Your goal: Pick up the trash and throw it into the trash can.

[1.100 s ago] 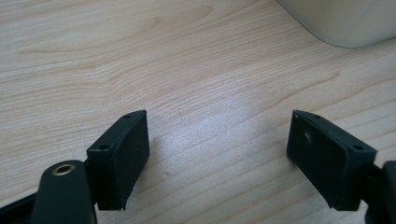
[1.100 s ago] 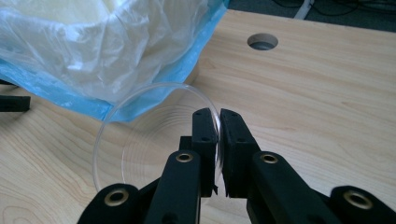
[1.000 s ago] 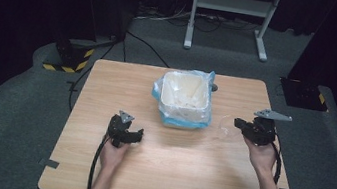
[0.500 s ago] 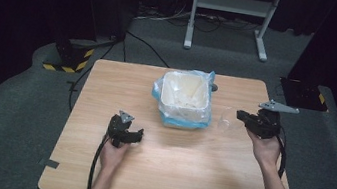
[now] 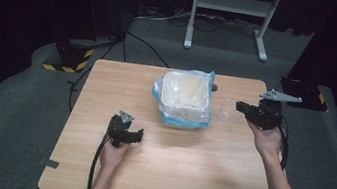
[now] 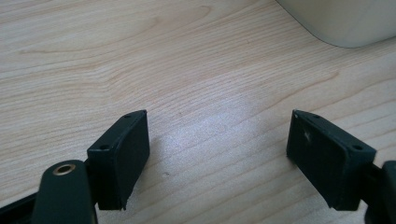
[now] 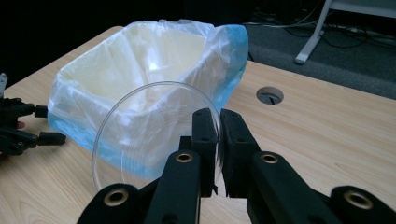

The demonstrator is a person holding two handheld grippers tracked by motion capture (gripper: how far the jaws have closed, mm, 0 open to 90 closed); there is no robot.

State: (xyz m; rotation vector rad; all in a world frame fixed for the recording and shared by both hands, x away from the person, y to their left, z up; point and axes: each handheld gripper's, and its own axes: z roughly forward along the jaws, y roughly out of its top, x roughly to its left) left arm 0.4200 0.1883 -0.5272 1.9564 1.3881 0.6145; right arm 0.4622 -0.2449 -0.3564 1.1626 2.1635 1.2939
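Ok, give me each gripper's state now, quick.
Left gripper: open, holding nothing, over bare table.
Right gripper: shut on the clear plastic dish, beside the lined bin.

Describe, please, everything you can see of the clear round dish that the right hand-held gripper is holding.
The clear dish is a thin, round, see-through piece, seemingly plastic, with a low rim and nothing visible in it. It stands on edge, lifted off the table, its rim pinched between the shut jaws of the right hand-held gripper. It hangs just right of the white bin lined with a blue-edged plastic bag, apparently apart from it.
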